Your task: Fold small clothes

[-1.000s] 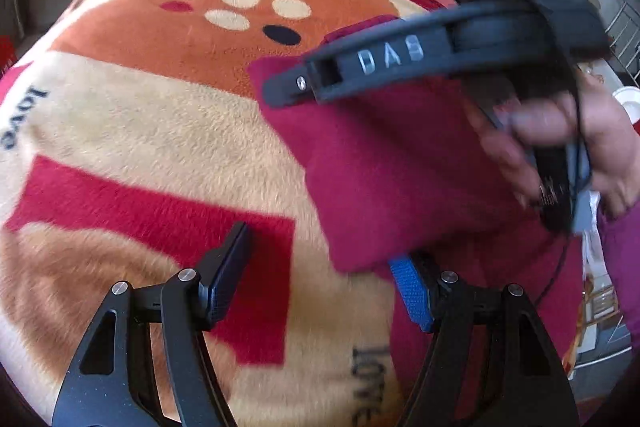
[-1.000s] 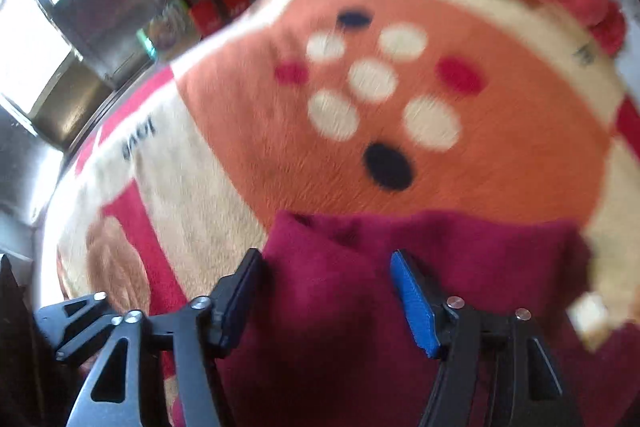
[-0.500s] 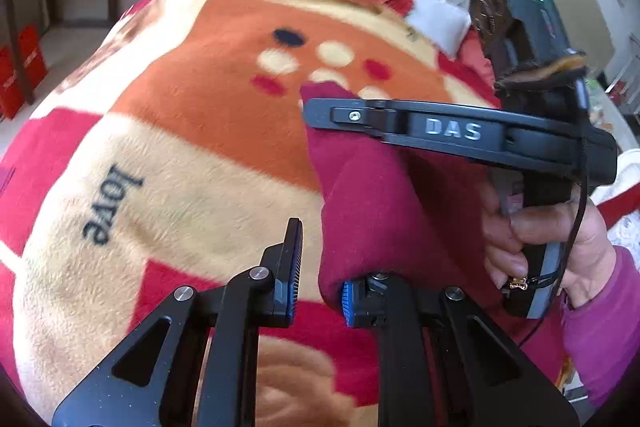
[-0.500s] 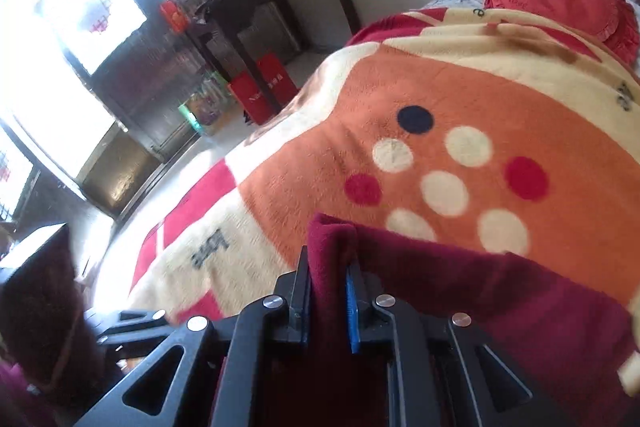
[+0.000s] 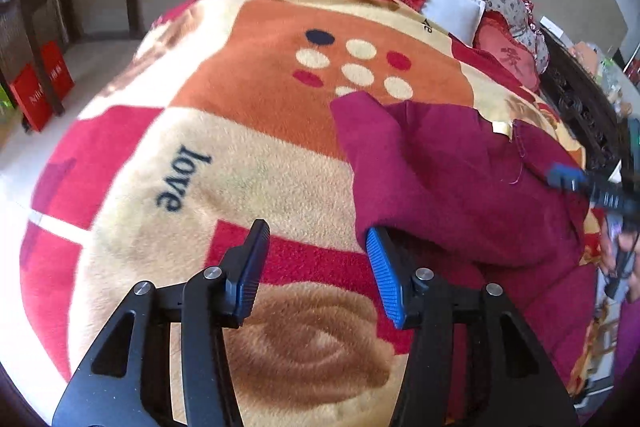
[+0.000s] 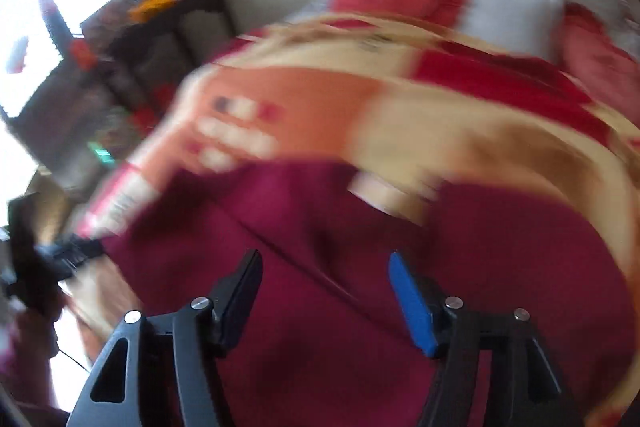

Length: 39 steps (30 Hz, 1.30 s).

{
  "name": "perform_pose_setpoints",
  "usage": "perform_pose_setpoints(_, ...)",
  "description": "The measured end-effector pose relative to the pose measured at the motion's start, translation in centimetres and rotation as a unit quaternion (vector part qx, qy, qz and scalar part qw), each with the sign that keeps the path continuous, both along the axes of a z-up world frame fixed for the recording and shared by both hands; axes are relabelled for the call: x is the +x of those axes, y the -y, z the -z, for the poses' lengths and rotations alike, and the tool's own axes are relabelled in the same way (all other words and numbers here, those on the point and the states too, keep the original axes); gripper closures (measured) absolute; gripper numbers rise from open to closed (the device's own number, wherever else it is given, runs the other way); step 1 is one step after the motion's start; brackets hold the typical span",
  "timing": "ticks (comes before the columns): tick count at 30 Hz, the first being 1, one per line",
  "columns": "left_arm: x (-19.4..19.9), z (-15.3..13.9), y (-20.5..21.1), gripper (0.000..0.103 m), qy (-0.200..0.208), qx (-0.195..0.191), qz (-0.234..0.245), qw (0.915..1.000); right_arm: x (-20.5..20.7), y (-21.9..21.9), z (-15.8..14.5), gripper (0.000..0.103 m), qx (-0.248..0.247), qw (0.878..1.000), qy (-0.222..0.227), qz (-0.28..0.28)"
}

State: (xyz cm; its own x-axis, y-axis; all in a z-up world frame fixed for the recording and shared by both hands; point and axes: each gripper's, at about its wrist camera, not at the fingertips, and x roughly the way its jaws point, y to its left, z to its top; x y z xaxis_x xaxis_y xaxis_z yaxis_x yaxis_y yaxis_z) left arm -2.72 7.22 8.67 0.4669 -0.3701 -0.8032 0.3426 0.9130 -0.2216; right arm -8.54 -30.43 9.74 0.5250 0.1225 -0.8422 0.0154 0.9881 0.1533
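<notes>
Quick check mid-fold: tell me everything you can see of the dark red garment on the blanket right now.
The dark red fleece-like garment lies on the patterned orange, cream and red blanket, partly folded: one flap is doubled over the rest, with a corner pointing toward the blanket's dots. Its surface is soft, matte and creased. A pale tag shows at its far edge. The open left gripper has one blue finger at its near edge; the open right gripper hovers over it, blurred.
</notes>
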Motion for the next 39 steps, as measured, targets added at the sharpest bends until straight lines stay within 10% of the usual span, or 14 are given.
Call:
perform_pose_setpoints(7,-0.5,-1.4,0.2,0.053,0.021,0.006,-0.032,0.9993,-2.3,1.6,4.7,0.041,-0.001,0.998,-0.021,0.052)
perform_pose_setpoints(9,-0.4,-2.0,0.7,0.053,0.023,-0.002,-0.035,0.9991,-2.5,0.9,4.0,0.095,-0.015,0.999,-0.002,0.047)
perform_pose_setpoints(10,-0.4,-2.2,1.1,0.053,0.026,0.001,-0.037,0.999,-2.5,1.1,3.2,0.098,-0.019,0.998,0.01,0.051)
perform_pose_setpoints(14,-0.3,-2.3,3.3,0.053,0.036,0.007,-0.027,0.999,-2.6,3.6,0.5,0.098,-0.032,0.993,0.056,0.101)
perform_pose_setpoints(19,0.7,-0.8,6.6,0.053,0.019,0.01,-0.018,0.9996,-1.2,6.1,2.8,0.098,-0.014,0.99,0.005,0.137)
perform_pose_setpoints(23,1.7,0.4,8.3,0.053,0.02,0.027,-0.022,0.9992,-3.1,5.5,0.6,0.073,-0.048,0.987,0.04,0.151)
perform_pose_setpoints(30,3.9,5.0,10.2,0.044,-0.01,0.064,-0.031,0.9974,-3.1,3.3,4.0,0.071,-0.022,0.994,0.009,0.104)
perform_pose_setpoints(39,2.8,3.0,10.1,0.037,0.001,0.064,-0.037,0.9972,-4.2,4.0,1.8,0.06,0.0,0.994,0.033,0.101)
